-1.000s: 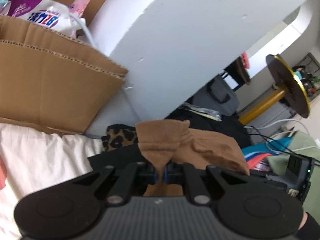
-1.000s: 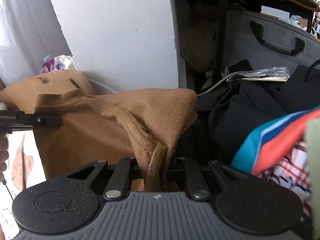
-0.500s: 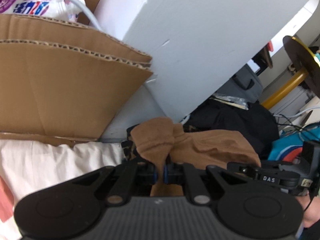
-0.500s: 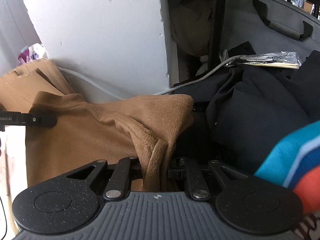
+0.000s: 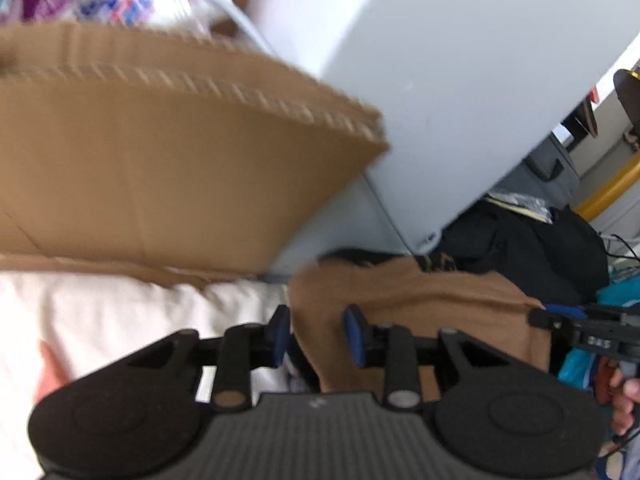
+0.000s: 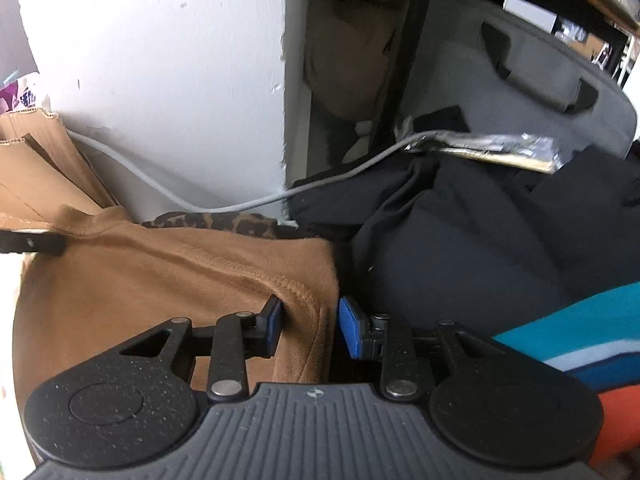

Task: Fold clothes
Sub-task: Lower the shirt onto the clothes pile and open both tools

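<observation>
Between both sets of pads: brown garment released.
Left gripper (image 5: 318,334) and right gripper (image 6: 306,326) opening, no longer pinching; brown garment (image 6: 168,280) laid down (apparently flat) before leopard-print cloth (image 6: 216,222), cardboard (image 5: 160,168) beyond. Fold placed.

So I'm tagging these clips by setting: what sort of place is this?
Probably a cluttered room in a home, maybe a bedroom or storage corner: heaped clothes around the brown top, a cardboard box against the white wall, and a grey fabric bag.
</observation>
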Motion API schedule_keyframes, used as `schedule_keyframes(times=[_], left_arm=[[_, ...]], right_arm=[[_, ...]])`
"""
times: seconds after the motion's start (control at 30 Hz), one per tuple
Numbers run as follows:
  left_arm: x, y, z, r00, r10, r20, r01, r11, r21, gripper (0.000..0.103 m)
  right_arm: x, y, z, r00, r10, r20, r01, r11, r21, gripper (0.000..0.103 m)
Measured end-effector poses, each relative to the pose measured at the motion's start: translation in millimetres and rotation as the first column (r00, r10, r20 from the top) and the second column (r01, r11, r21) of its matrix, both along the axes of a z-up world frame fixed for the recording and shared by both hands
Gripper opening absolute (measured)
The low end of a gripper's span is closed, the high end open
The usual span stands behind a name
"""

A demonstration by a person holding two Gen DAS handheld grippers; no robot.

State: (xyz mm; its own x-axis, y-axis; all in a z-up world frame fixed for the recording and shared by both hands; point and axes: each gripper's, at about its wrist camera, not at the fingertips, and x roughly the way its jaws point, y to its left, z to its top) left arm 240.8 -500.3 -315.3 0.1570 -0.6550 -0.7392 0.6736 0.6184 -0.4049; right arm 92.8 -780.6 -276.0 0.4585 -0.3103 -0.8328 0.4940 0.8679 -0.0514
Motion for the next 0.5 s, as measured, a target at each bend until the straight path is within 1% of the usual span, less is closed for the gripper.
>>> schedule_keyframes(times=[0.07,0.2,0.27,0.37,0.43,0.5], left_arm=[[-1.1,7.6,10.4,0.999,-0.010,0.043,0.010,1.000,-0.001,0.032],[-13.5,21.4,26.6,0.995,-0.043,0.091,0.046,0.998,-0.033,0.031],[-21.9,24.7,32.4,0.993,-0.061,0.102,0.066,0.997,-0.048,0.031],[-36.0,24.3,35.4,0.994,-0.083,0.075,0.088,0.993,-0.076,0.029],[-46.0,21.6,35.3,0.992,-0.107,0.063,0.113,0.990,-0.087,0.027],[-55.3,17.7,33.9,0.988,-0.135,0.070,0.140,0.986,-0.086,0.027]], right_arm=[[-4.8,2.2,8.9,1.000,-0.001,0.012,0.001,1.000,-0.001,0.037],[-16.6,14.7,20.8,0.999,0.018,0.045,-0.017,1.000,-0.013,0.037],[-19.4,20.1,18.6,0.999,0.025,0.048,-0.025,1.000,-0.002,0.031],[-15.6,25.6,5.6,0.999,0.039,0.013,-0.039,0.999,-0.012,0.027],[-11.8,21.7,-3.4,1.000,0.022,0.000,-0.022,1.000,-0.015,0.026],[-7.5,14.5,-12.5,1.000,-0.001,-0.010,0.001,1.000,-0.016,0.020]])
